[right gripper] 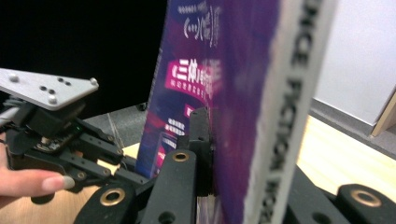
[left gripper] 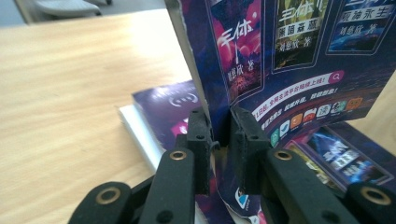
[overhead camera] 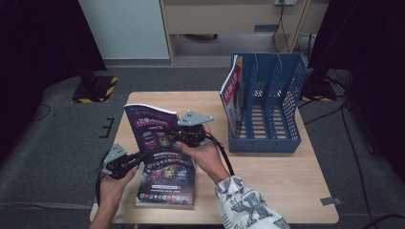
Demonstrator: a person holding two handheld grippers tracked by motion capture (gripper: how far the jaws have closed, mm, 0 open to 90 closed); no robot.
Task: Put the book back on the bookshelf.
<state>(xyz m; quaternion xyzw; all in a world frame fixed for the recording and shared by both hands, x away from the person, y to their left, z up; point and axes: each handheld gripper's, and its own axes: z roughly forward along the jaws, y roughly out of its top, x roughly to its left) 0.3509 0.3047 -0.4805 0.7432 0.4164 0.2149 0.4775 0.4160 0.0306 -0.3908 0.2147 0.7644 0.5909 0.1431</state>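
**Two grippers hold a purple magazine upright over the stack**

The left gripper [overhead camera: 143, 156] sits low at the near left of the wooden table [overhead camera: 267, 176], its jaws pressed onto the bottom edge of the purple magazine [overhead camera: 155, 131]; the left gripper view shows the cover pinched between the two black pads [left gripper: 200, 140], with the page standing up above them. Directly beneath this gripper lies a stack of magazines [overhead camera: 167, 188], flat on the table, its top cover purple as well.

To the right of that, the right gripper [overhead camera: 184, 136] clamps the same magazine on its spine side, higher up. In the right gripper view the spine rises just in front of its jaws, which are closed on the magazine.

Well to the right of both grippers stands a blue file rack [overhead camera: 270, 102], with a red-covered magazine [overhead camera: 231, 93] leaning in its leftmost slot.
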